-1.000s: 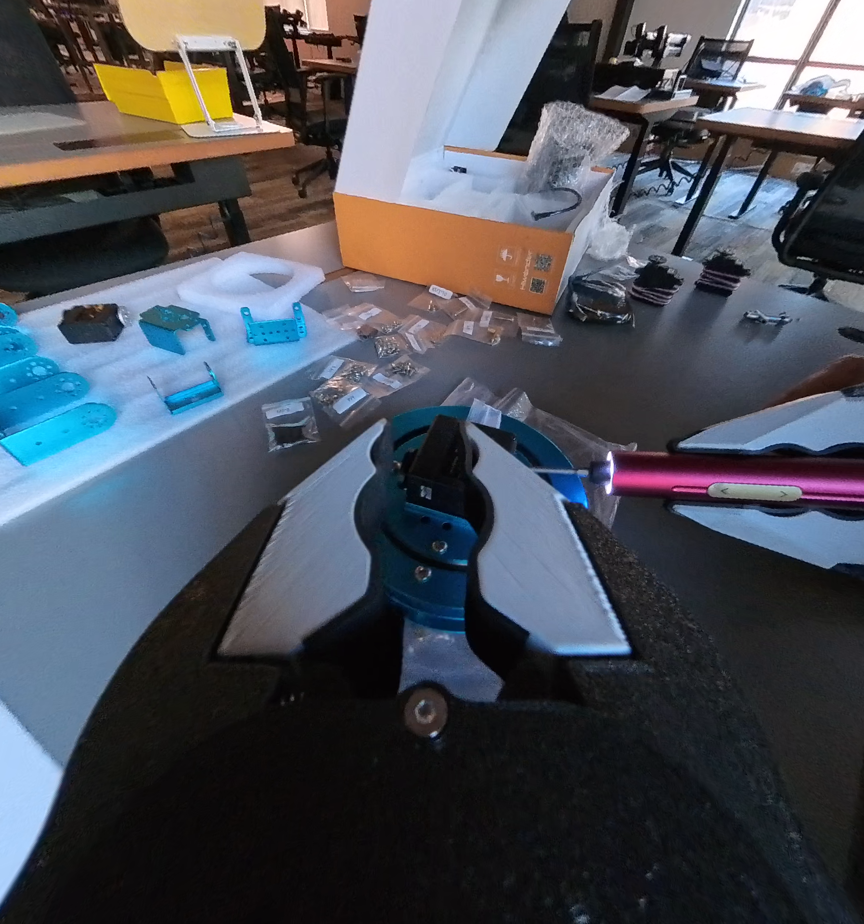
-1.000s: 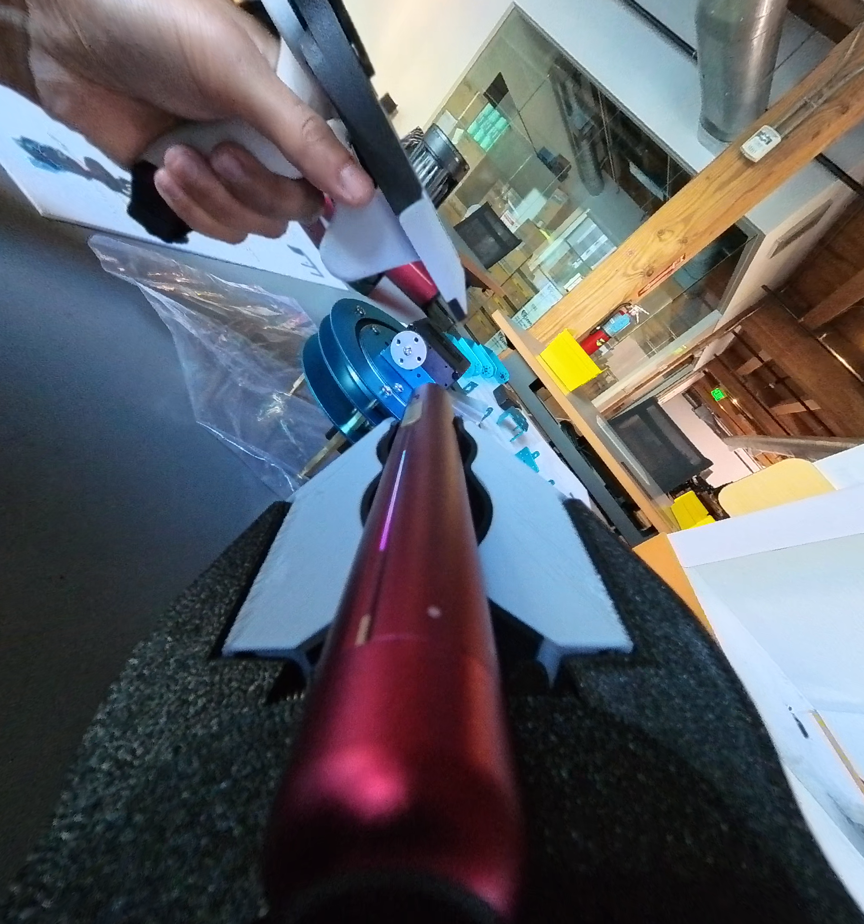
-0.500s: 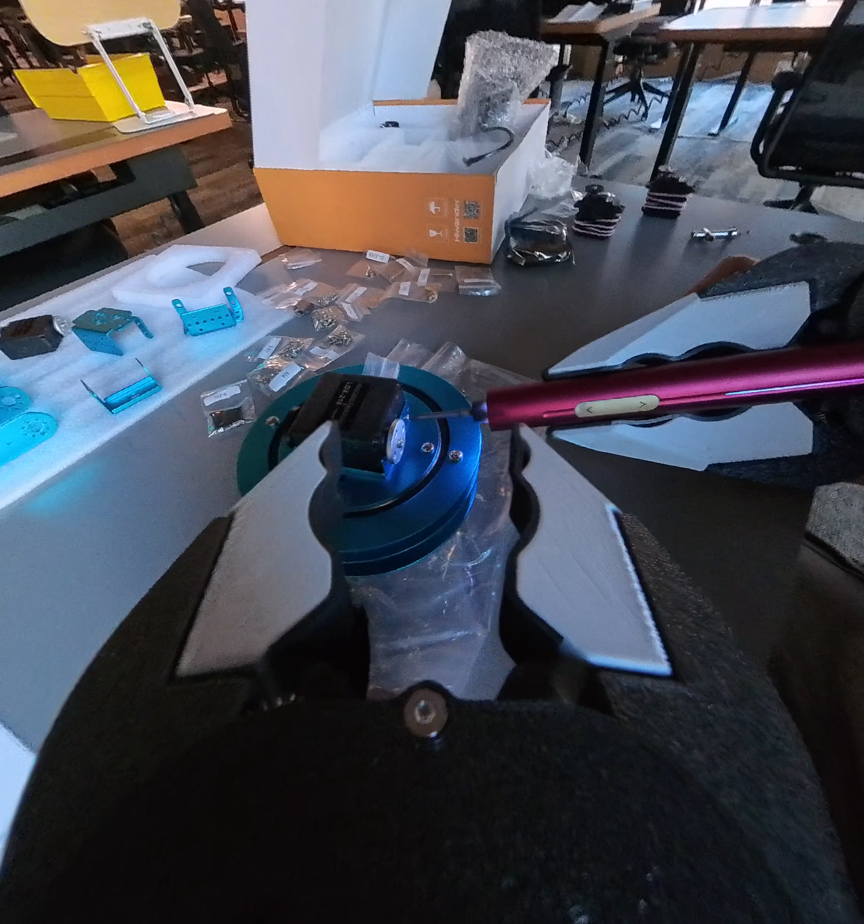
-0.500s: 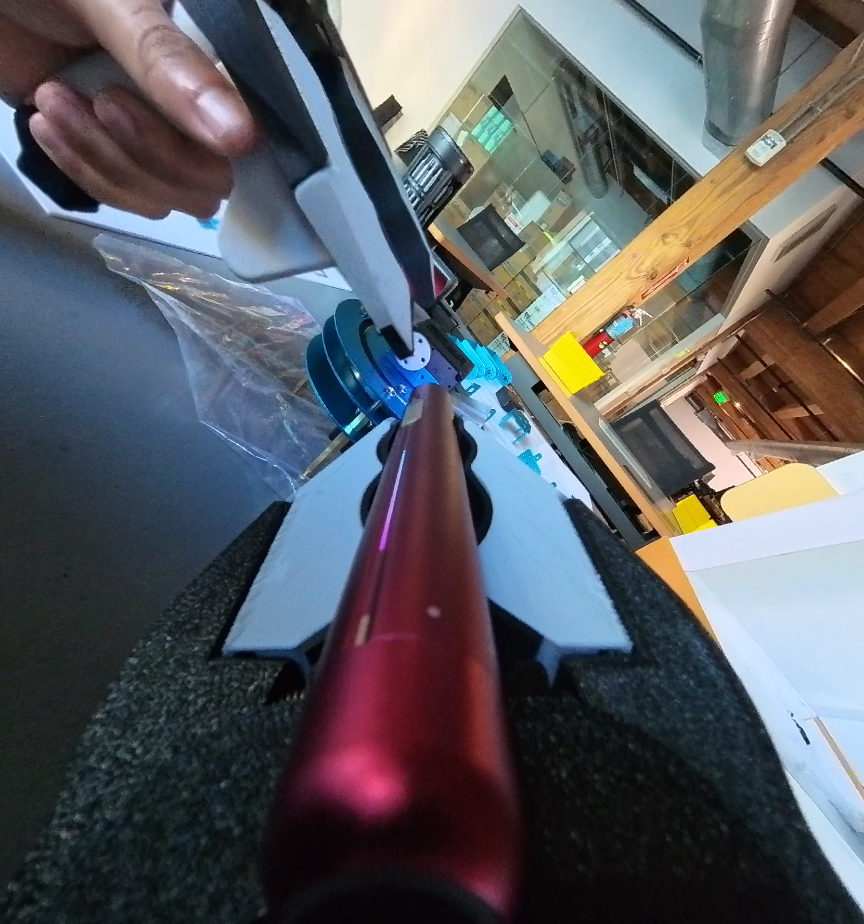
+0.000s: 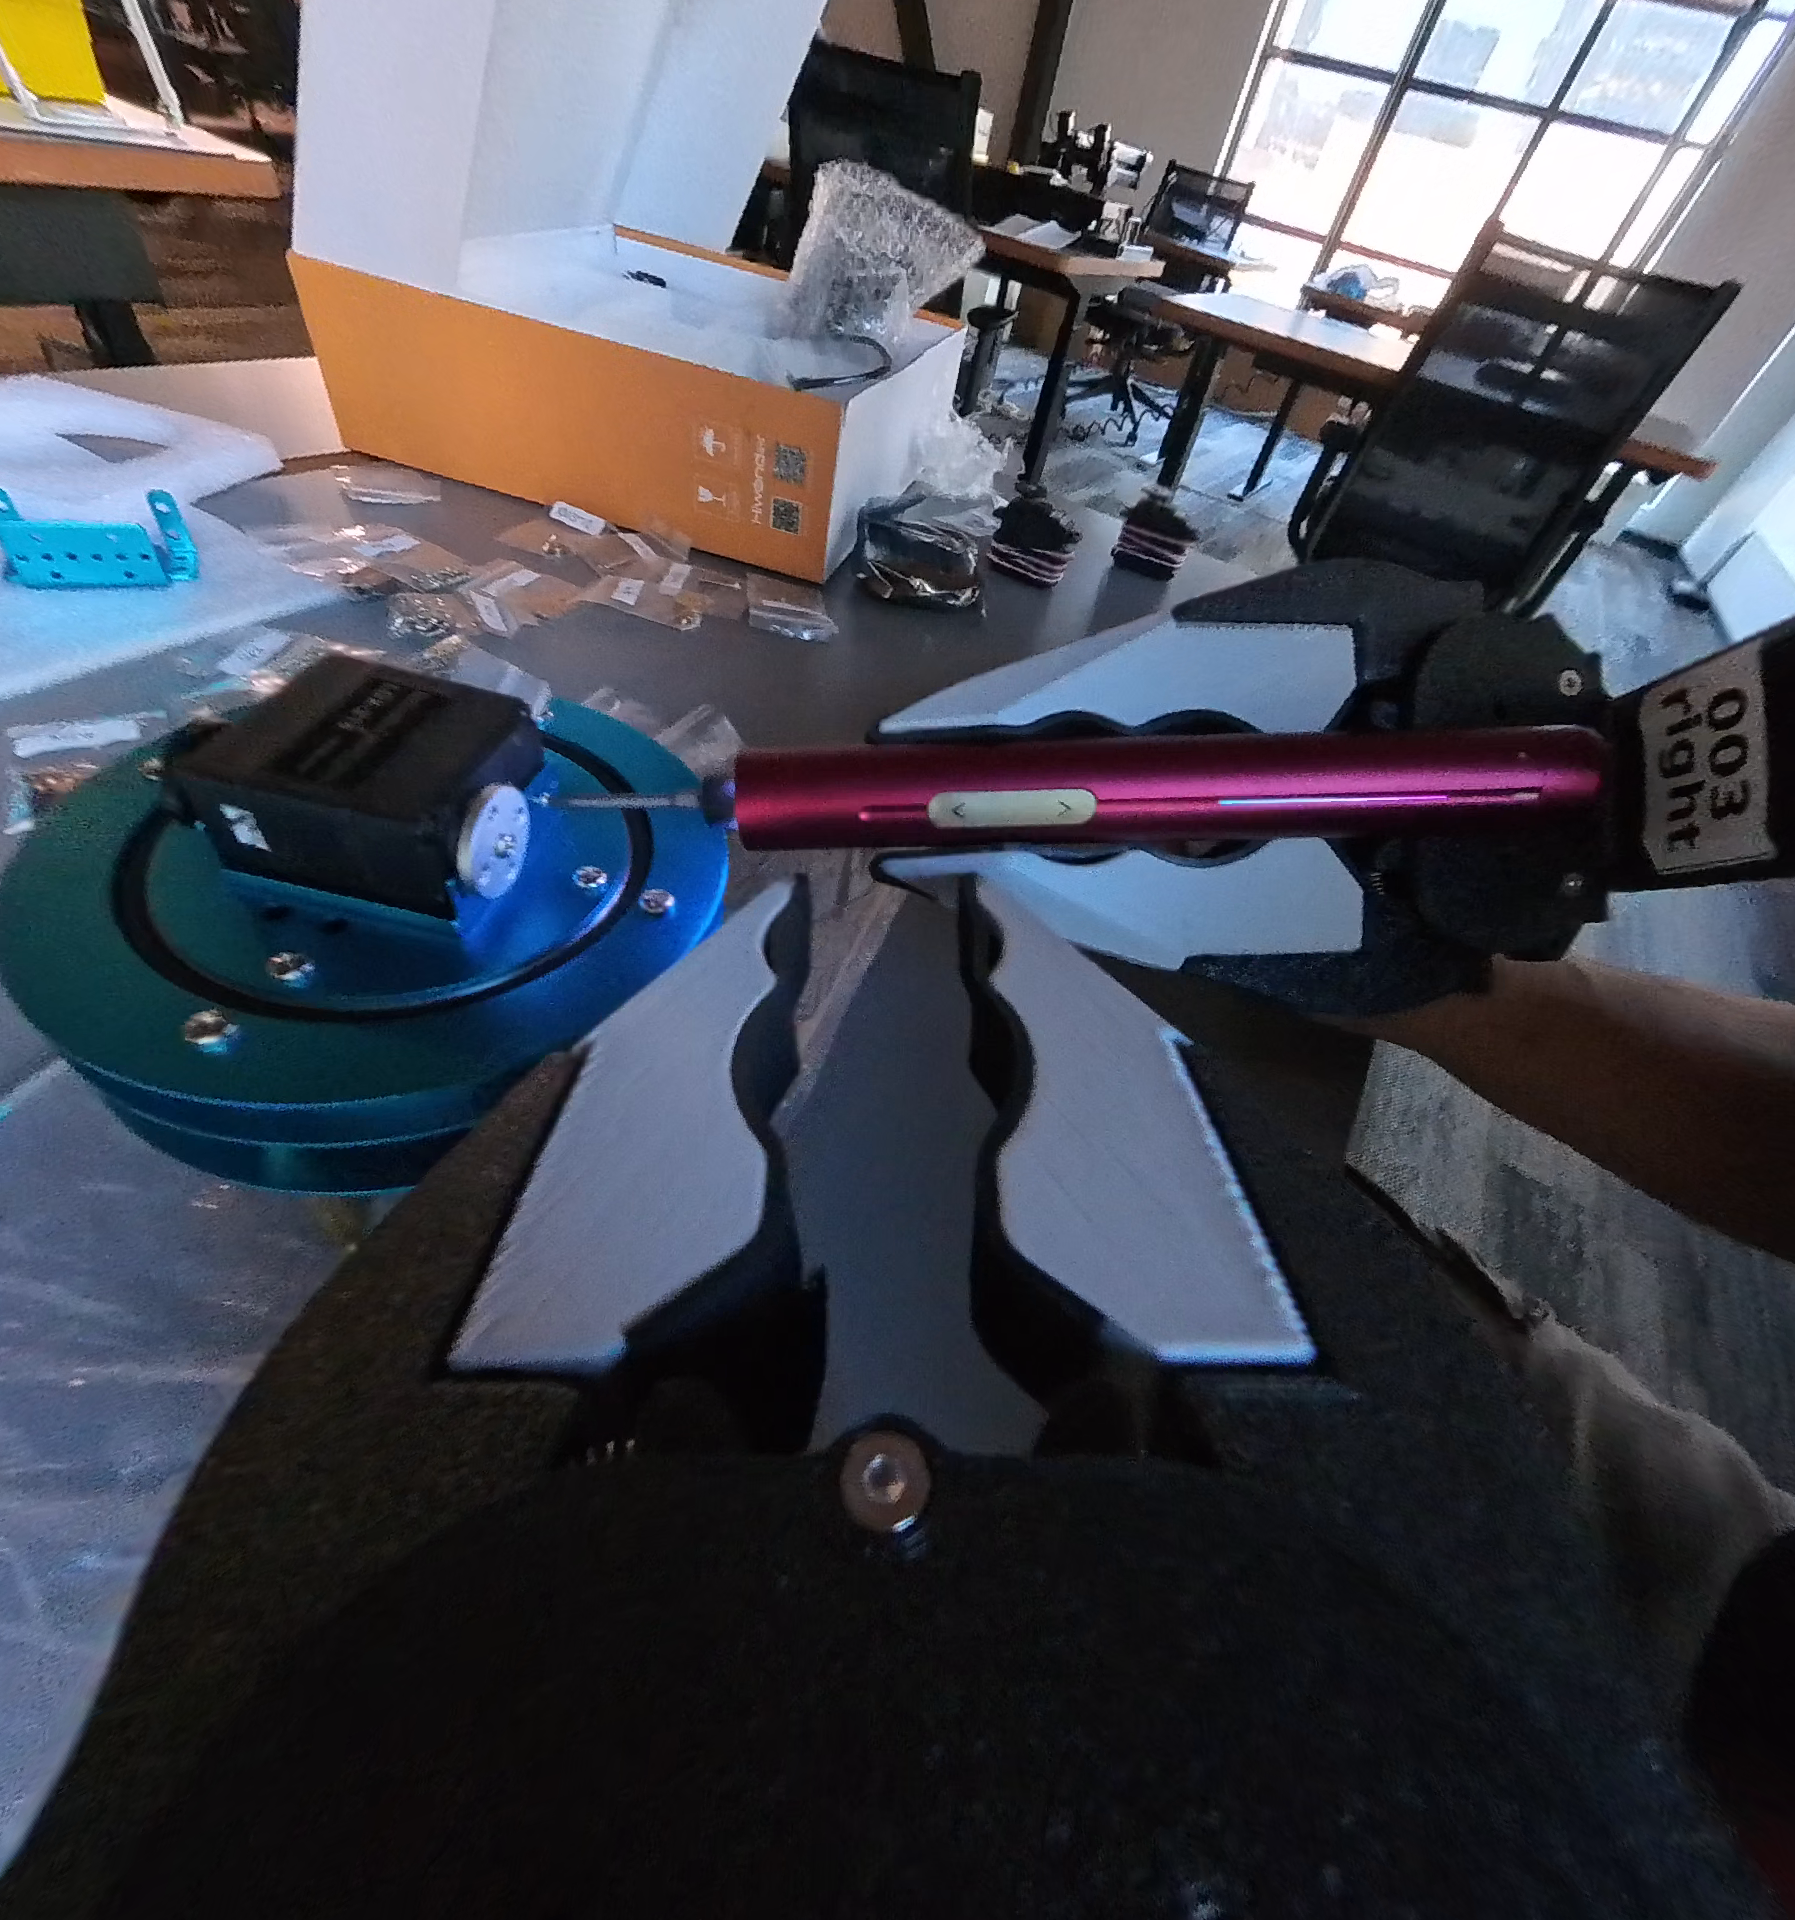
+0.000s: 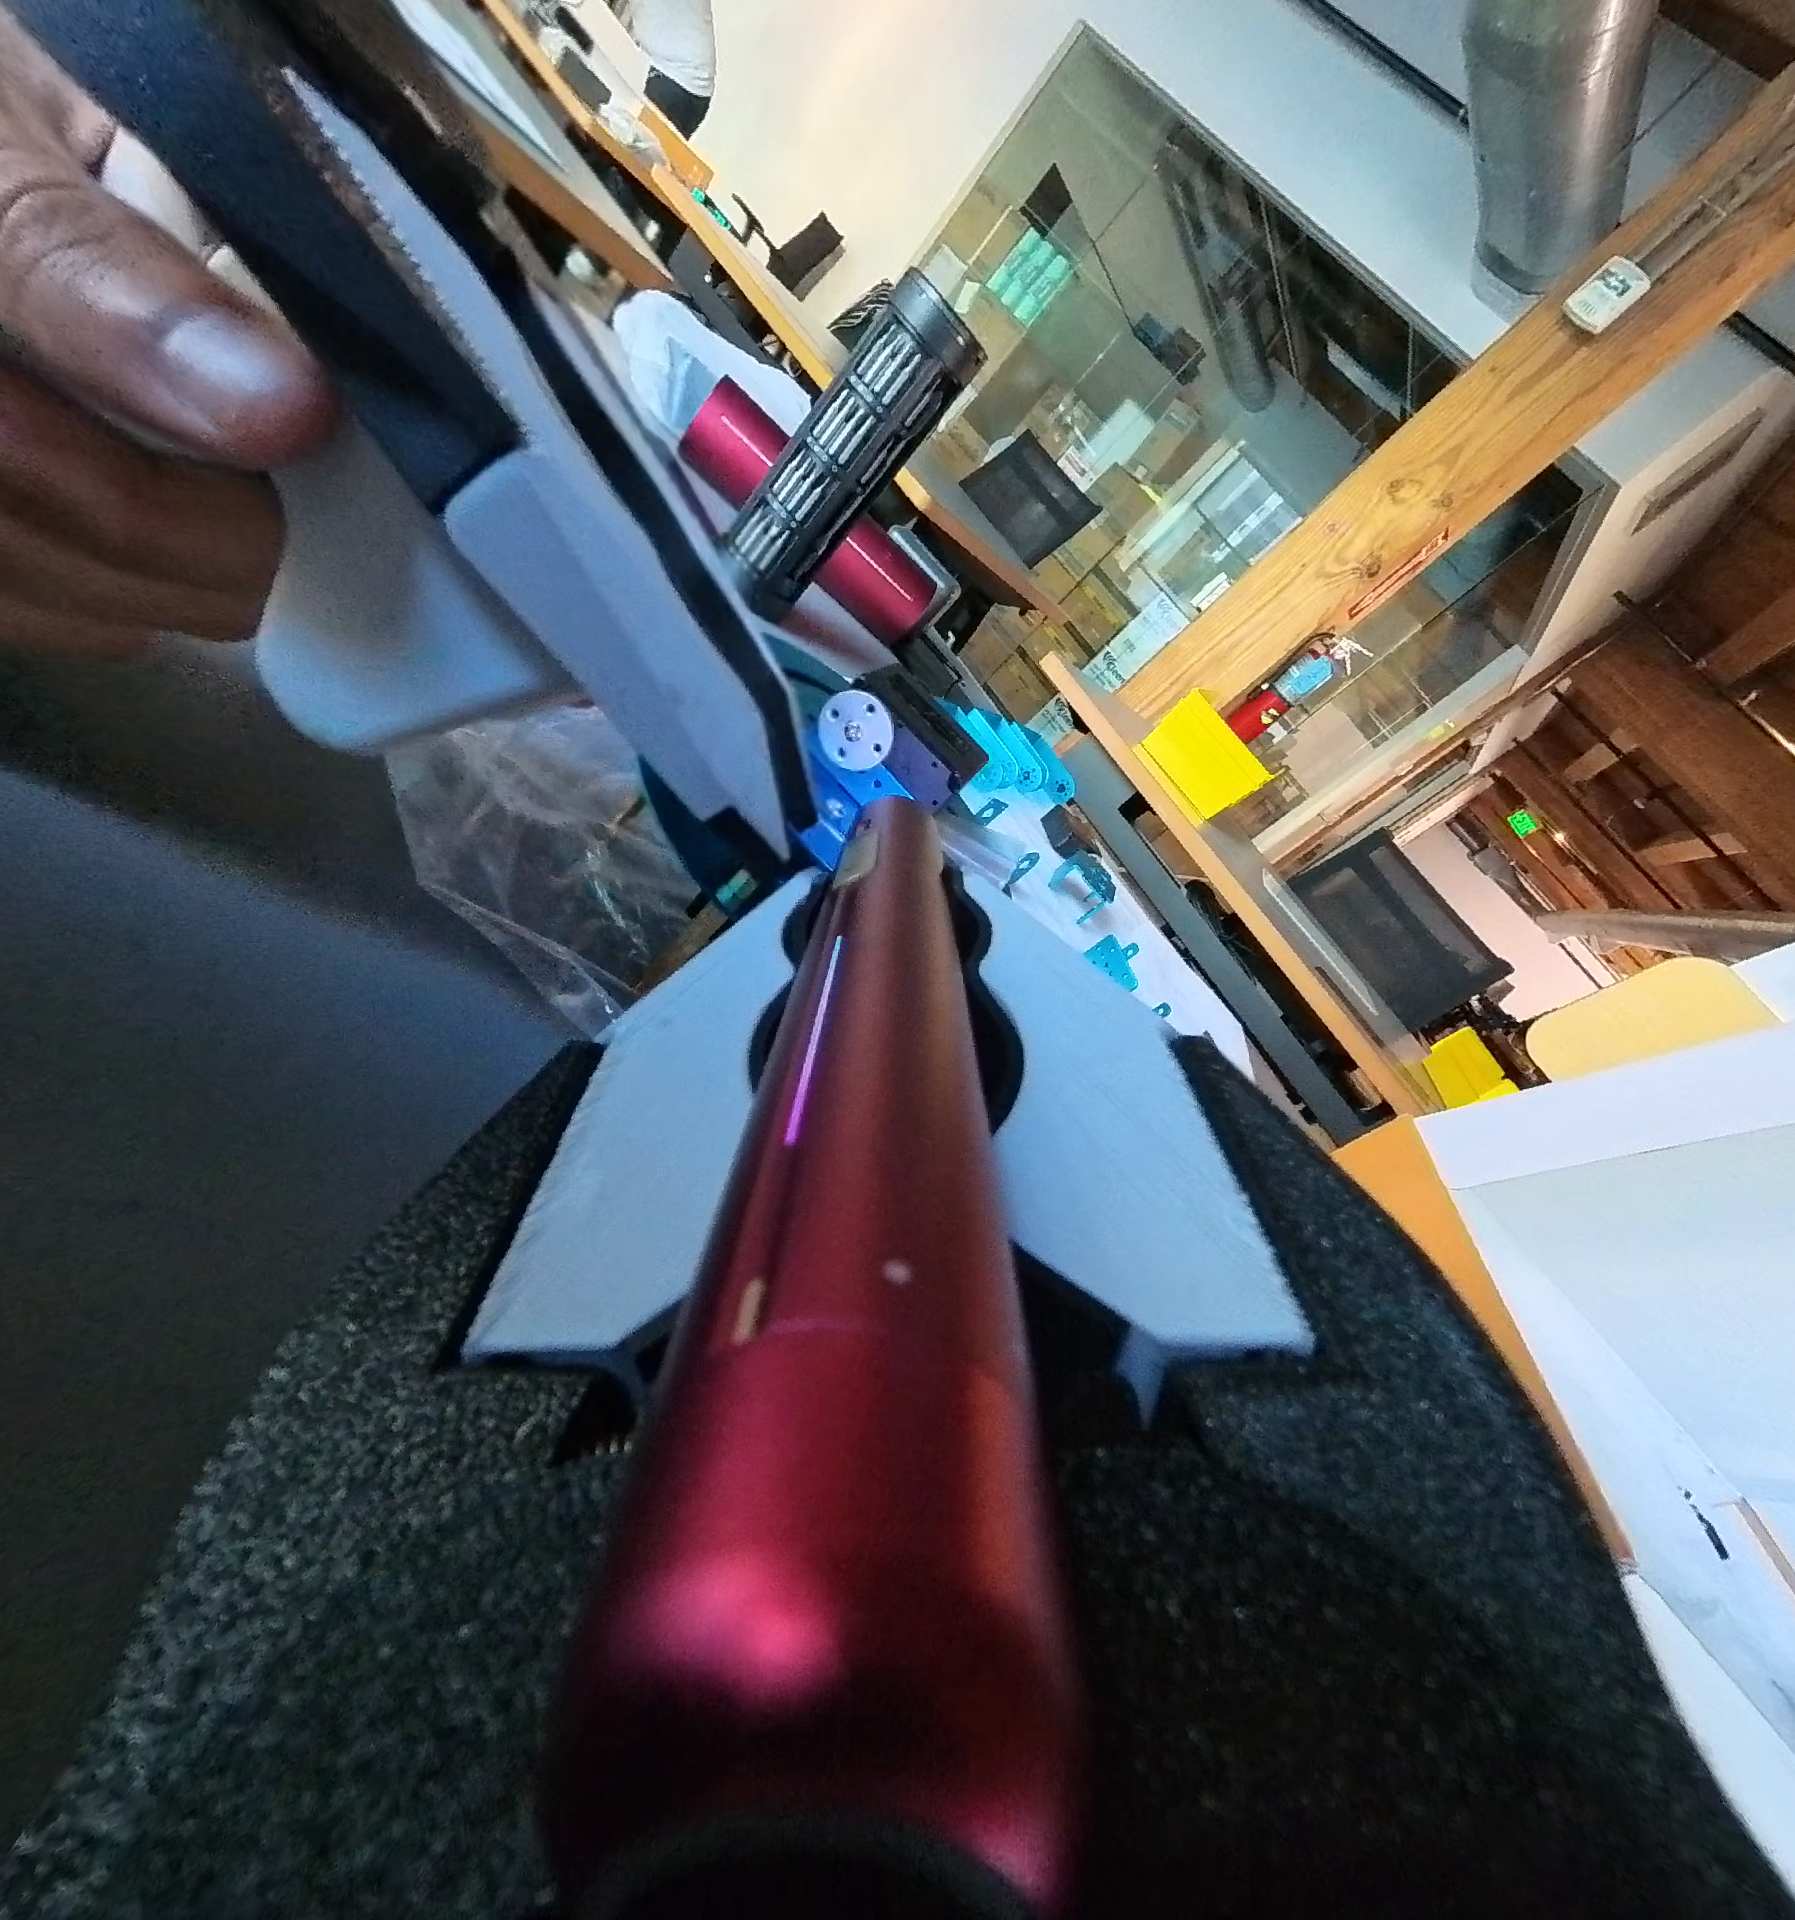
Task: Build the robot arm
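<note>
A round blue metal base point(image 5: 280, 1039) lies on a clear plastic bag on the grey table, with a black servo point(image 5: 353, 769) mounted on top. My left gripper point(image 5: 880, 902) is open and empty, just right of the base and below the screwdriver. My right gripper point(image 5: 888, 800) is shut on a magenta electric screwdriver point(image 5: 1163, 800). The screwdriver's thin bit touches the servo's silver horn point(image 5: 496, 844). In the right wrist view the screwdriver point(image 6: 851, 1247) runs out between my fingers point(image 6: 1090, 1122) toward the horn point(image 6: 853, 730). The left gripper's finger point(image 6: 644, 644) and a hand point(image 6: 93, 364) hide most of the base.
An open orange-and-white box point(image 5: 581, 416) stands behind. Several small bags of screws point(image 5: 560, 592) lie before it. White foam point(image 5: 93, 623) at left holds a blue bracket point(image 5: 82, 540). Two dark servos point(image 5: 1038, 540) and a chair point(image 5: 1495, 436) are at right. A bit holder point(image 6: 851, 457) stands beyond. The tips of both grippers are at nearly the same place.
My left gripper has let go of the servo assembly, opened, and moved back and to the right of the base. The screwdriver bit has reached the servo's horn and stays there.
</note>
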A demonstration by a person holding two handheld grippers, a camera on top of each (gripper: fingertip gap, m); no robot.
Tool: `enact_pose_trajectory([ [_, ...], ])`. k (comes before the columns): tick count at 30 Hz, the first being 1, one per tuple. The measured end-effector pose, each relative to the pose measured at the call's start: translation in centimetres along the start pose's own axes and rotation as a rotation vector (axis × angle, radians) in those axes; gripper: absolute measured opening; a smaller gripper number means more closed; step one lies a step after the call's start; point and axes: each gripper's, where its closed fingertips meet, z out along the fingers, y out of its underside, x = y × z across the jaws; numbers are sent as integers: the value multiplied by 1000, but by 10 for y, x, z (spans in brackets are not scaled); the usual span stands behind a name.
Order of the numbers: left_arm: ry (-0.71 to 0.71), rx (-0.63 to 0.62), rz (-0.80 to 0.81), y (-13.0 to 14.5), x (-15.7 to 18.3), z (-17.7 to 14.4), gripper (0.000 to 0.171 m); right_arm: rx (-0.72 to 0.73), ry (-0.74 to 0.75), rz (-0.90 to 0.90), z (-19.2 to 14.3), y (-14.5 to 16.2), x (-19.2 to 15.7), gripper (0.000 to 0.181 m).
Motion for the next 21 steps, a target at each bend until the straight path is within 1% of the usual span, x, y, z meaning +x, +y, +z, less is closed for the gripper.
enact_pose_trajectory([
  [2, 29, 26, -27, 0, 6, 1, 3, 0, 1, -3, 0, 0, -1, 21],
  [3, 40, 47, -37, -2, 8, 1, 0, 0, 2, -7, 0, -1, -1, 21],
  [5, 47, 89, -31, -9, 12, -2, 0, -1, 3, -11, 0, -1, -2, 21],
  [7, 58, 104, -15, -13, 16, -3, 0, -1, 4, -12, -1, -1, -2, 21],
  [10, 10, 86, -6, -11, 9, 1, 0, -1, 5, -15, -1, -2, -3, 21],
  [16, 21, 99, -9, -13, 9, 1, 0, 0, 5, -21, -2, -3, -4, 21],
  [21, 3, 76, 23, -14, 9, 2, 0, -3, 6, -14, -3, -3, -4, 21],
])
